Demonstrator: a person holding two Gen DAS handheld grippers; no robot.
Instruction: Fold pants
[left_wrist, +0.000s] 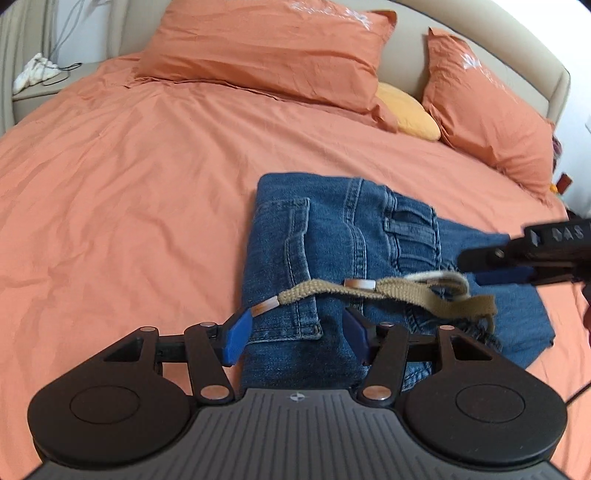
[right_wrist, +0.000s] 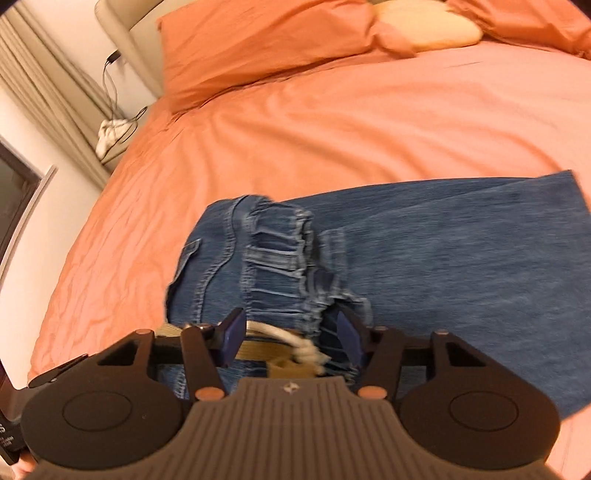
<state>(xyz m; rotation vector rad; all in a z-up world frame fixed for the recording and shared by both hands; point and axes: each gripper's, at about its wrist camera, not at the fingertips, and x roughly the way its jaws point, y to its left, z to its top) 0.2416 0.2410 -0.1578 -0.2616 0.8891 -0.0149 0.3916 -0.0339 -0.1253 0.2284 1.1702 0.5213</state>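
Both tongs stand apart: left tongs (left_wrist: 297, 334) and right tongs (right_wrist: 290, 338) hover over folded pants (left_wrist: 343, 258) on the bed (left_wrist: 129, 192). A tan drawstring (left_wrist: 369, 290) crosses the denim; the near edge hides behind the tongs, and the right view is blurred.

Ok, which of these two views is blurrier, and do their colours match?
Right wrist view: motion-smeared on the jeans and drawstring, bedspread washed pinkish. Left wrist view: sharper, stitching on the jeans crisp, deeper orange; only the drawstring tip near the right gripper smears. Fisheye bending in both.
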